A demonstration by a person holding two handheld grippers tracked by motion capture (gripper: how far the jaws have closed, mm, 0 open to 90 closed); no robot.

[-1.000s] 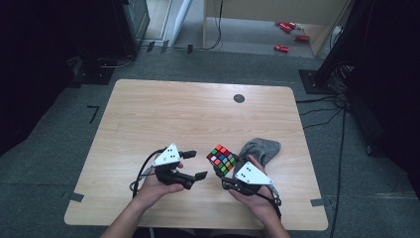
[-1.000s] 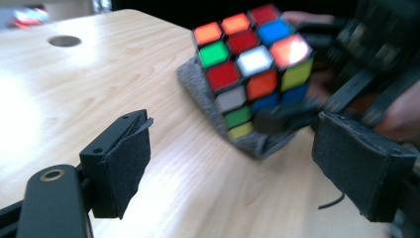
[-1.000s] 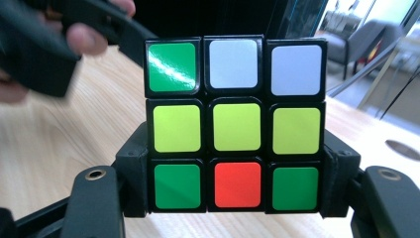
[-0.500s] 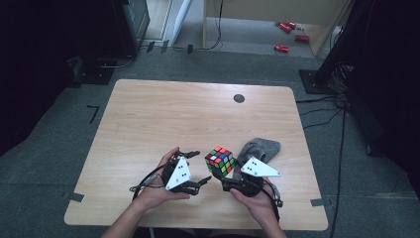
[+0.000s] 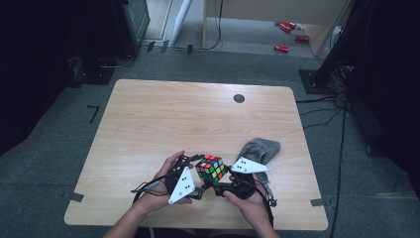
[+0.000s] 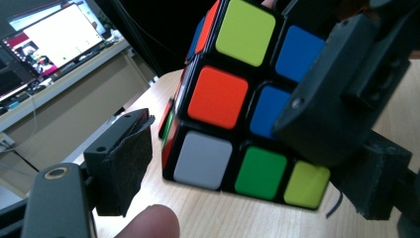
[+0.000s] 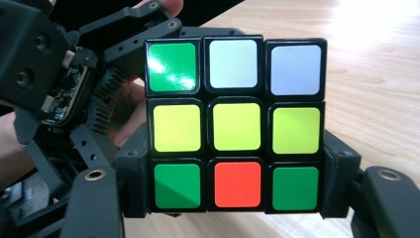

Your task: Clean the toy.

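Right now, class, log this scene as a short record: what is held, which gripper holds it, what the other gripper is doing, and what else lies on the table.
Held thing: Rubik's cube, raised off the table
Holder: right gripper, shut on the cube's bottom layer, one finger at each side
Other gripper: left gripper, open, its fingers astride the cube, one apart from it
Face toward right gripper view: yellow middle row
Also on table: grey cloth, beyond the right gripper

A grey cloth (image 5: 260, 148) lies crumpled on the wooden table (image 5: 173, 114) — red objects (image 5: 287, 34) on the floor beyond.
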